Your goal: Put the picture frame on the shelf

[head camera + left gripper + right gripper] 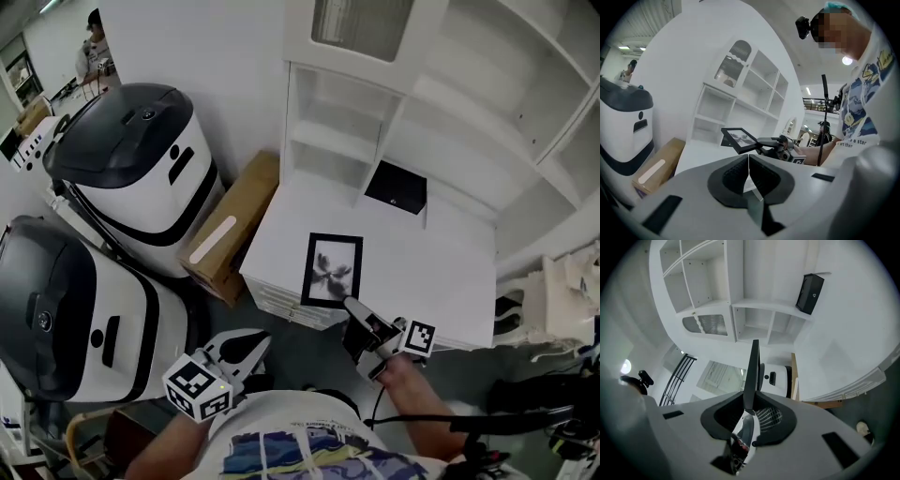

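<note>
One white shelf unit [292,112] stands well ahead of both grippers, open cubbies facing them, with a white counter [441,272] in front of it. Cardboard box [234,225] leans off to the left of the left gripper [261,339]. Picture frame [333,269] is in the air over the counter's near edge, face up and nearly flat, just ahead of the right gripper [352,307], which is clamped on its near edge. Small black box [396,187] sits ahead and slightly right of that gripper, at the shelf's foot. Left gripper: jaws together, nothing in them, low beside the person.

Step looks like the carry to the shelf. The grip is on a thin edge, so the frame may swing; hold it firm, tip it upright before the cubby, clear the black box, and set the bottom edge down first.
</note>
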The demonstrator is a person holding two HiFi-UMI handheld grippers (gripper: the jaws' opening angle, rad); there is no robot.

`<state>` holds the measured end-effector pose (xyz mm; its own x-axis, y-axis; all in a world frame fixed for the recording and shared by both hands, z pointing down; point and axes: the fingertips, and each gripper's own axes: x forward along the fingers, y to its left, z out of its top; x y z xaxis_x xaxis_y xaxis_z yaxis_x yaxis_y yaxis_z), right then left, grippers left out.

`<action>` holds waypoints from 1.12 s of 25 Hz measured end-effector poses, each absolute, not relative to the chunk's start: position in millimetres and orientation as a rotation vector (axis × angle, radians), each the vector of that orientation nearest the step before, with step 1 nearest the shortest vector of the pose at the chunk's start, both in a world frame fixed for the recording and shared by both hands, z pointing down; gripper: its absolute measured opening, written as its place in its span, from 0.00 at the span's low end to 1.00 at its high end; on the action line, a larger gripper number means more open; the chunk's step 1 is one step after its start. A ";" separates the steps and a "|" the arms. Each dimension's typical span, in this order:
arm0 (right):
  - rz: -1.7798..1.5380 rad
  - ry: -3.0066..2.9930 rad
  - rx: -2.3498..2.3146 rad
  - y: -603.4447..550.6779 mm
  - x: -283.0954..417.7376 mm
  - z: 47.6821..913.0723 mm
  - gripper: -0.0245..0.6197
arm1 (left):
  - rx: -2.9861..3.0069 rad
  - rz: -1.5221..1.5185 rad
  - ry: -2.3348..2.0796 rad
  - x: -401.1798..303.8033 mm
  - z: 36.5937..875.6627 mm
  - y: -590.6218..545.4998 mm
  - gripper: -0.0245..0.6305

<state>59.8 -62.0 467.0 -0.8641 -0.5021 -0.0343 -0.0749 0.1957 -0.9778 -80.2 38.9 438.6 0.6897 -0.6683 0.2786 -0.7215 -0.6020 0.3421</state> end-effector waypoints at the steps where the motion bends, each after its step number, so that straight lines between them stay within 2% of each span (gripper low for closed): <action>1: -1.702 2.121 -0.553 -70.7 51.8 464.7 0.17 | 2.483 0.173 -1.060 -88.8 436.1 32.2 0.06; 11: -1.623 2.025 -0.617 -153.9 8.1 446.5 0.17 | 2.520 0.234 -0.989 -159.2 438.0 -13.8 0.06; 28: -1.633 1.928 -0.615 -325.7 4.4 446.6 0.17 | 2.434 0.177 -1.166 -152.3 425.9 -81.3 0.06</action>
<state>4.4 -325.7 446.6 -0.7532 -0.6492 -0.1059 -0.0026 0.1638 -0.9865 -152.3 -81.3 425.9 0.6374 -0.7120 0.2945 -0.7673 -0.5516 0.3272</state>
